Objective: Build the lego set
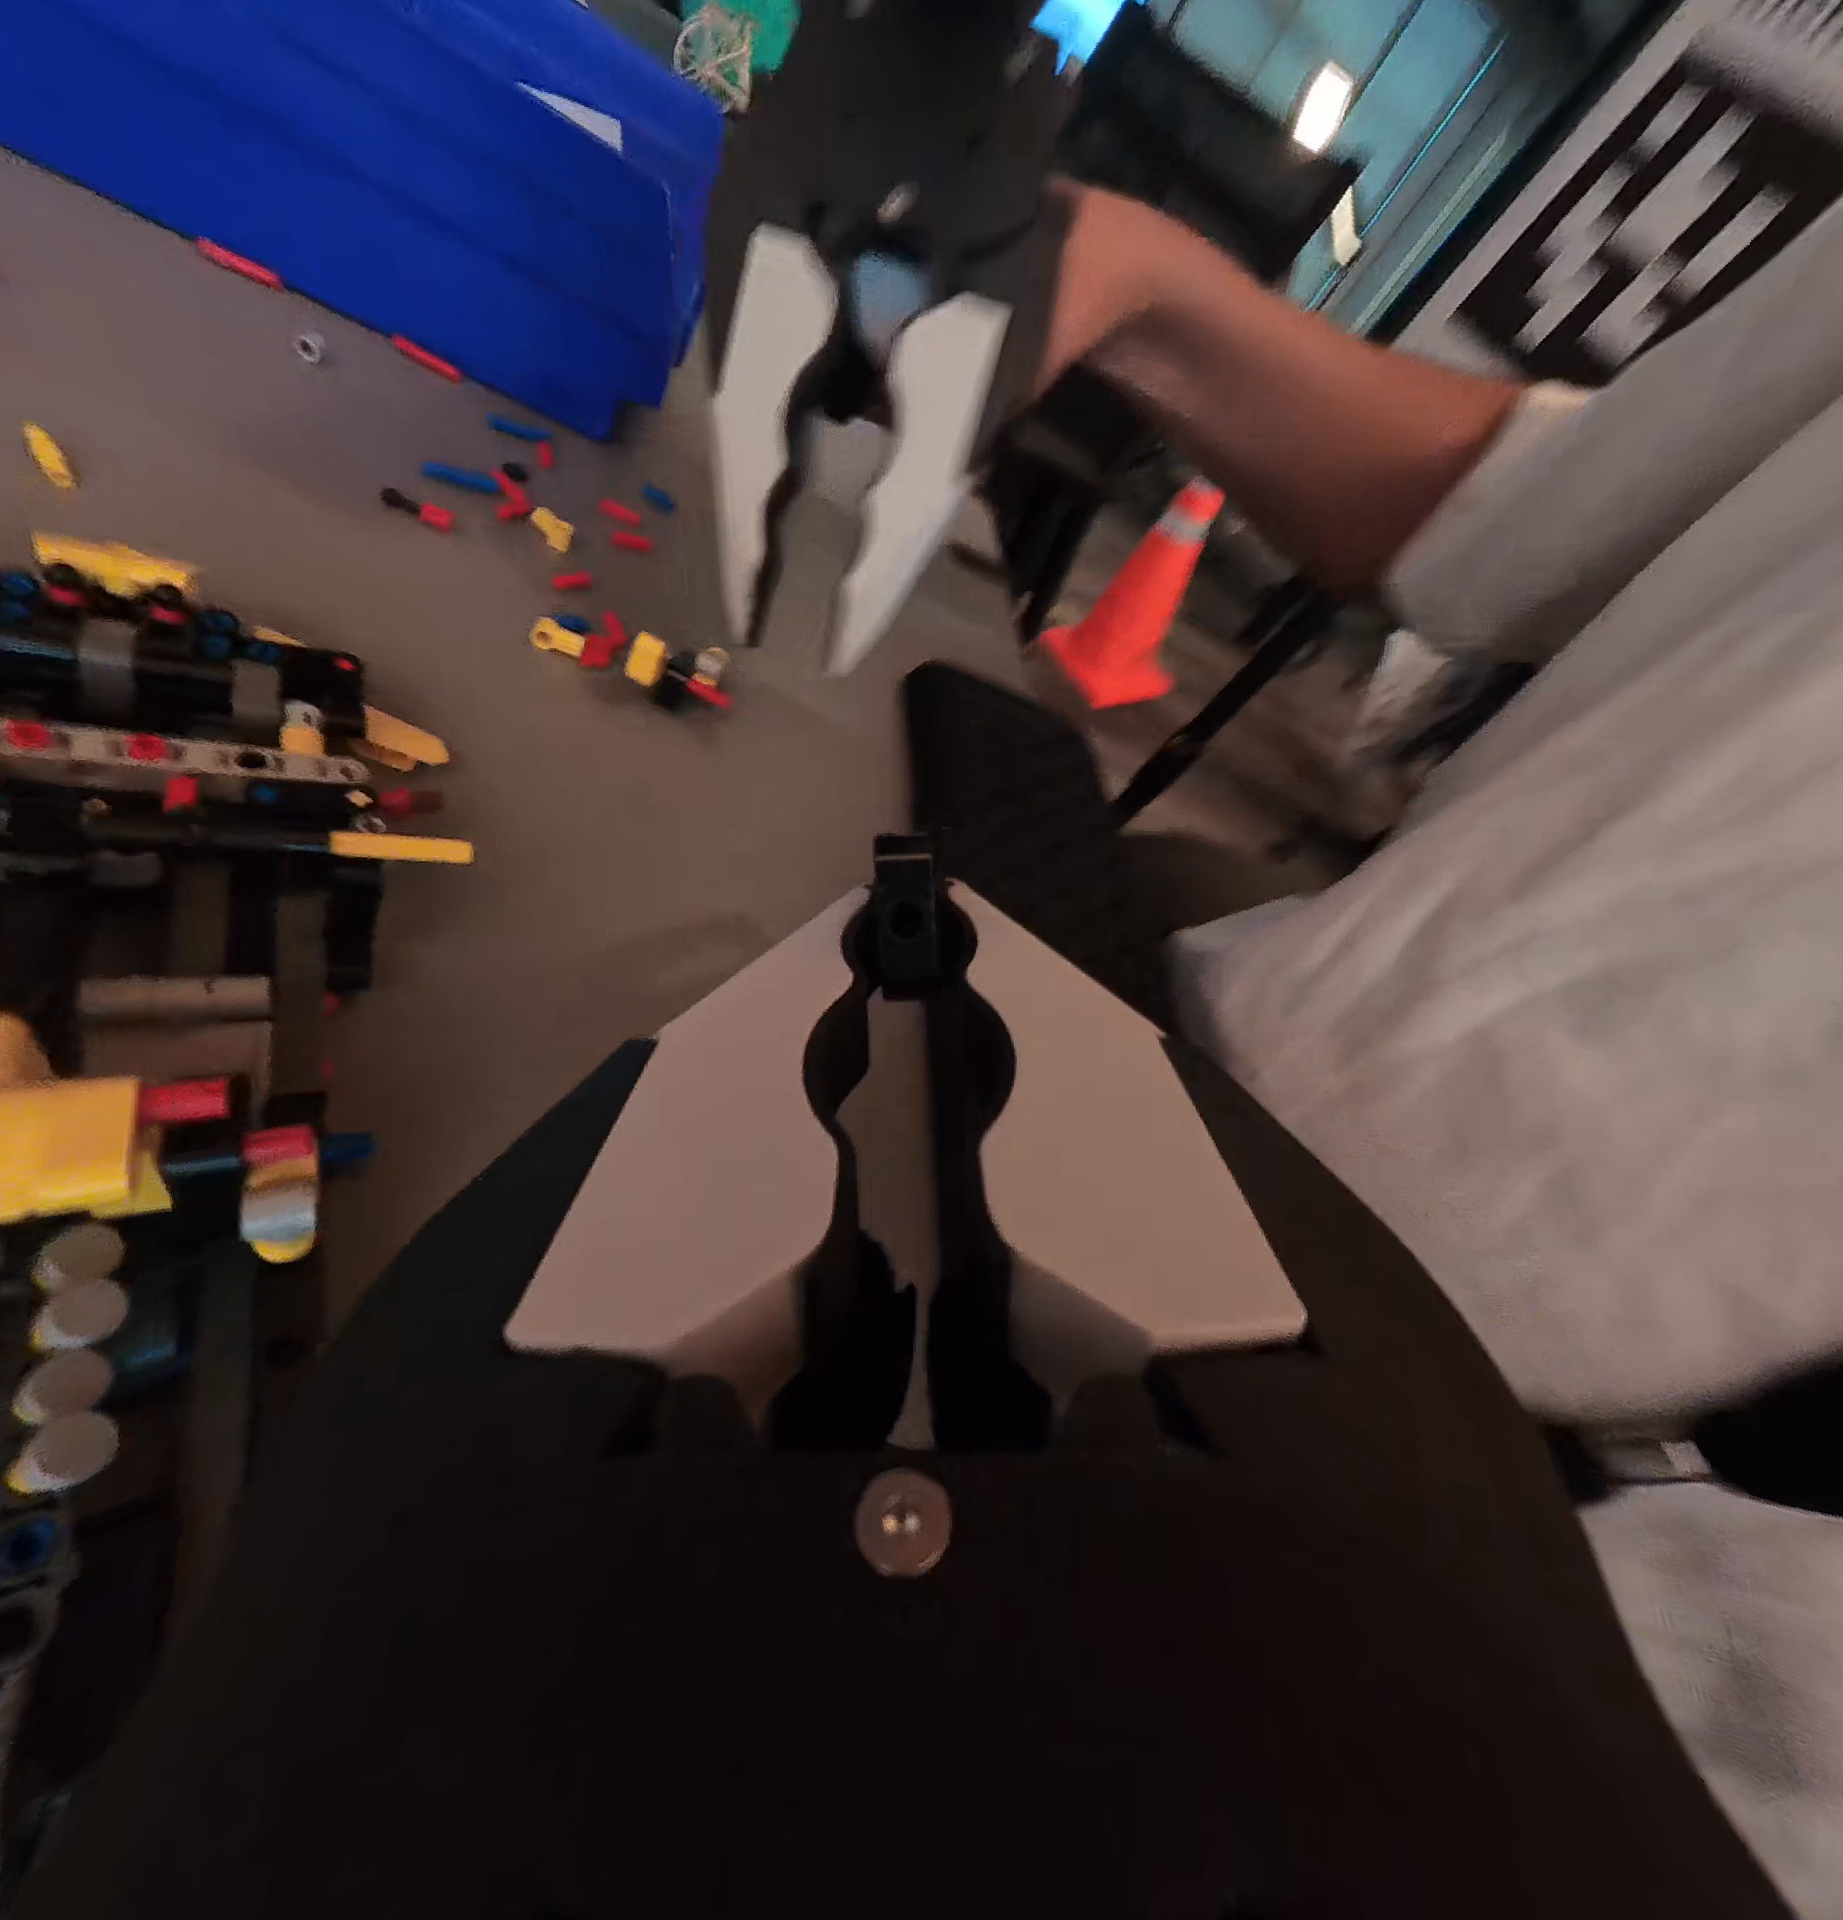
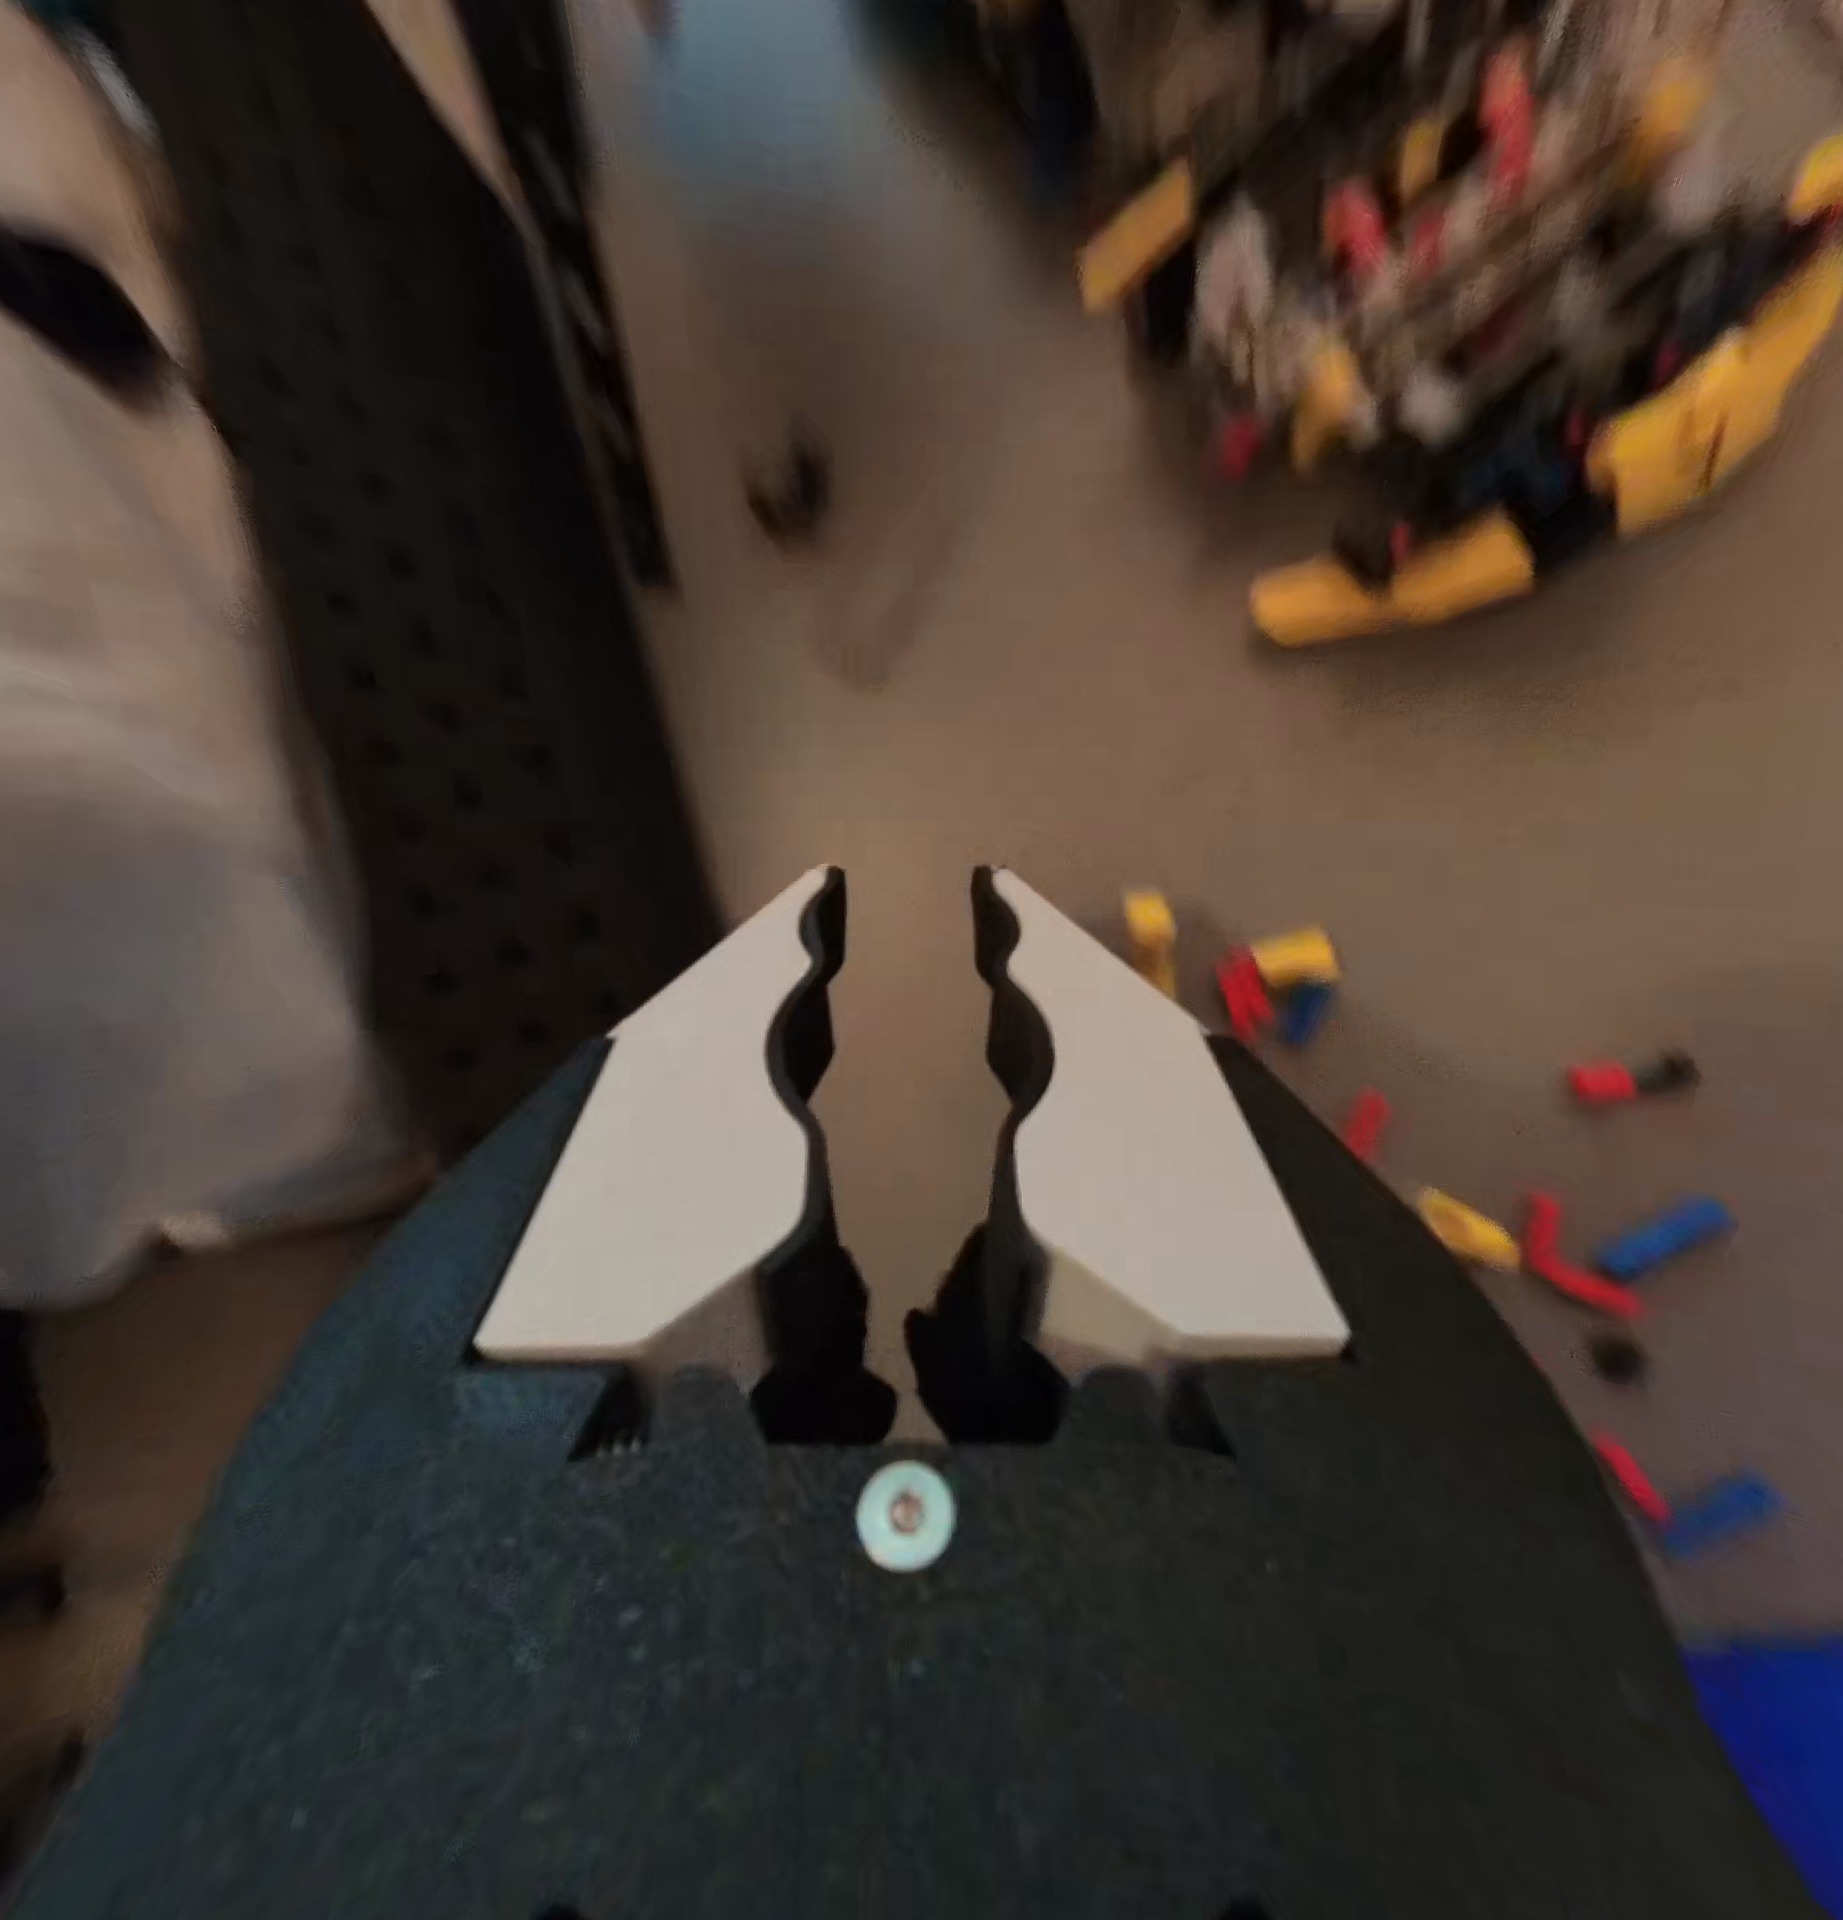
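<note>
Pinching 1 small black holed lego connector (image 1: pixel 904 920) at its tips, the left gripper (image 1: pixel 904 904) is closed; the right gripper (image 2: pixel 908 883) stands slightly parted, empty, over the smooth grey table (image 2: pixel 1000 727).

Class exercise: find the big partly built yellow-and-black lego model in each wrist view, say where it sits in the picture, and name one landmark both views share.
Left wrist view: the lego model fills the left edge, from mid-height down, on the grey table.
Right wrist view: the lego model sits top right, badly blurred.
Shared landmark: the scatter of loose red, blue and yellow pieces, above centre-left in the left view, at the right edge in the right view.
</note>
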Demonstrator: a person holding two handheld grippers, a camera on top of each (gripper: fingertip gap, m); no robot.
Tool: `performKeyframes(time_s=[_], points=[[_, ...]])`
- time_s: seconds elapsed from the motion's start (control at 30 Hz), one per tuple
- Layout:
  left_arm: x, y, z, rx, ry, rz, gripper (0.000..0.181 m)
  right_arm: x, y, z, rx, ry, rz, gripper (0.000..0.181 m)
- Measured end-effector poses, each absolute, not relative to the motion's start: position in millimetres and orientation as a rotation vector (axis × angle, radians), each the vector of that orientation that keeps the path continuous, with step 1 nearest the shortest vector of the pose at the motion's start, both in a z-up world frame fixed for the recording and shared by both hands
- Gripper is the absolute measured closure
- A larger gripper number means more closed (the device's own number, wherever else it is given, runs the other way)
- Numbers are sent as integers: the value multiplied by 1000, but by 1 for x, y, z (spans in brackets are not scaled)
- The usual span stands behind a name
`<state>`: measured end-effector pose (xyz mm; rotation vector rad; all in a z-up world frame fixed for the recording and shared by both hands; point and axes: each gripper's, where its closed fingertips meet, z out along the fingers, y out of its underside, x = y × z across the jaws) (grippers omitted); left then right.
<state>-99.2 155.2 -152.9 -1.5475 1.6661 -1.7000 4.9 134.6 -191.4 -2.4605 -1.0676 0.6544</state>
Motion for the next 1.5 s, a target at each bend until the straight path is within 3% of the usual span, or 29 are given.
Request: performKeyframes(time_s=[0.07, 0.17, 0.27, 0.4, 0.5, 0.7, 0.93, 1.0, 1.07, 1.3, 1.37, 1.5], points=[[-98, 150, -156, -1489, 1709, -1665, 174, -50, 132, -166, -2301, -964, 901, 150], [-98, 145, -155, -1440, 1716, -1697, 173, -91, 134, -168, -2234, -952, 903, 150], [-98, 141, -154, -1401, 1726, -1708, 173, -101, 141, -171, -2185, -948, 866, 167], [-97, 146, -161, -1380, 1762, -1591, 172, -95, 143, -176, -2218, -960, 819, 174], [-100, 163, -170, -1412, 1802, -1451, 154, -69, 145, -197, -2343, -1104, 540, 175], [-107, 174, -160, -1393, 1775, -1513, 154, -29, 129, -223, -2534, -1398, 241, 174], [-107, 166, -165, -1363, 1825, -1475, 154, -23, 123, -236, -2517, -1495, 267, 174], [-107, 166, -164, -1362, 1824, -1482, 155, -22, 123, -235, -2511, -1476, 283, 173], [-107, 166, -163, -1363, 1814, -1494, 155, -21, 125, -225, -2492, -1395, 314, 154], [-108, 165, -149, -1369, 1750, -1609, 155, 81, 141, -209, -2558, -914, 174, 152], [-107, 164, -146, -1379, 1729, -1639, 155, 73, 136, -219, -2573, -868, 330, 148], [-104, 167, -151, -1452, 1700, -1655, 155, 67, 137, -242, -2549, -962, 249, 144]])
